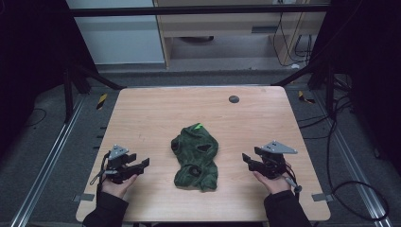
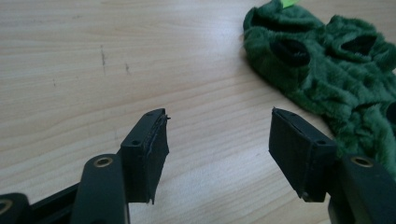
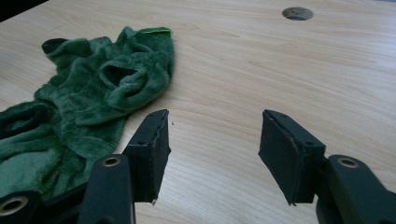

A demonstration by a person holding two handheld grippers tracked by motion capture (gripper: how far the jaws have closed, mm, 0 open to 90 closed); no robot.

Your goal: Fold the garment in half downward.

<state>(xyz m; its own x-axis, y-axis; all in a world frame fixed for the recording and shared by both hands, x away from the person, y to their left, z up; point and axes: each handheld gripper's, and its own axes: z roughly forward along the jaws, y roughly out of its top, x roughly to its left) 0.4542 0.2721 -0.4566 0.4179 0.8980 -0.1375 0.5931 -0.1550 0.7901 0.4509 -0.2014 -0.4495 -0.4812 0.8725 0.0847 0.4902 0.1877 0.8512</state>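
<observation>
Nothing looks started: the green fuzzy cloth [image 1: 196,158] lies mid-counter [image 1: 142,113], untouched, left gripper [image 1: 142,164] at 9 o'clock, right gripper [image 1: 247,158] at 3, fingers wide.

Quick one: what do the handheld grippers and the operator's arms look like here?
Both are matte black. The left claw and right claw each have two flat rectangular jaws with brass-coloured pivot rivets, a grey three-cornered top plate and a trailing cable. Sleeves are dark.

Green plush garment [image 2: 336,74] runs off the right edge in the left gripper view, off the left and bottom edges in the right gripper view. Small bright green tag [image 1: 198,126] too small to read. Dark round spot [image 1: 233,99] on table [image 1: 142,118]: can't tell what it is.
</observation>
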